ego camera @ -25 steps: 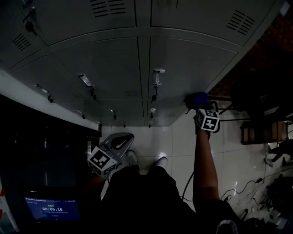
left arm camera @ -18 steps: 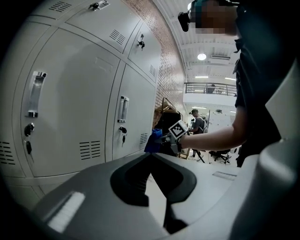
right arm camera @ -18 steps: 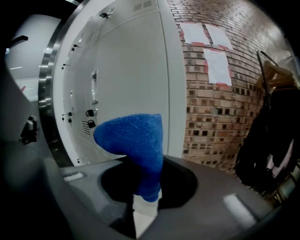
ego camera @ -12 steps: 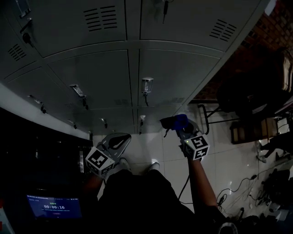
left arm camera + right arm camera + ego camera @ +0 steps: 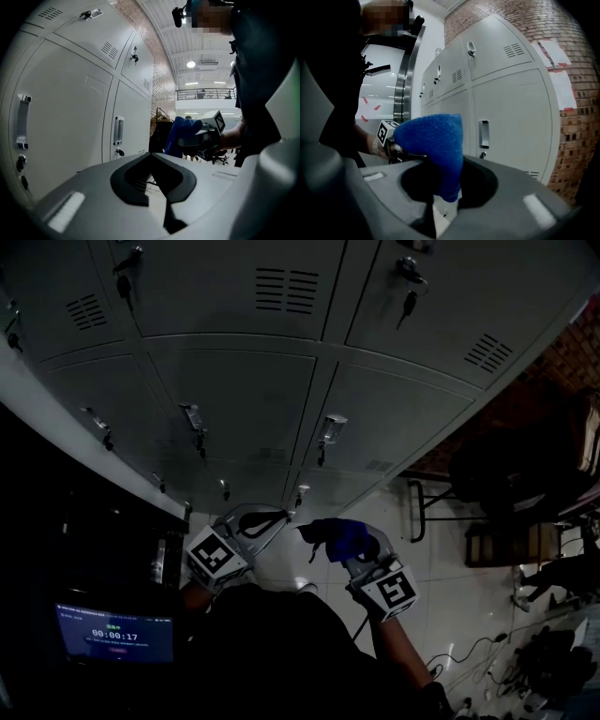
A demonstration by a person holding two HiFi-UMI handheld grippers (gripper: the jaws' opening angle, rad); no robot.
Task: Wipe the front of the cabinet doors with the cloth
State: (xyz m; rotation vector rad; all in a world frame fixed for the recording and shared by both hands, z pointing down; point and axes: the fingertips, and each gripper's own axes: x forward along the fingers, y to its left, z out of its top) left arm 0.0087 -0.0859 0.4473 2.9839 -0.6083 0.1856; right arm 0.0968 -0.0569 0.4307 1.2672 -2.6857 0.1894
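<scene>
Cloth (image 5: pixel 337 538) — blue, bunched — is pinched in the right gripper (image 5: pixel 349 549) and held out in front of the person's body, off the cabinet doors (image 5: pixel 234 399). In the right gripper view the jaws are clamped on it, with the wad bulging above the tips and 1 tail hanging down between them. Left gripper (image 5: pixel 270 518) sits just beside it, low on the person's left — jaws pressed together, nothing in them. Neither gripper touches the doors. Doors are grey metal with vent slots, recessed handles and keys hanging in several locks. Brick wall (image 5: pixel 576 93) is right of the bank. Small lit screen (image 5: pixel 114 636) low left. Pale tiled floor (image 5: pixel 450 549) below.
</scene>
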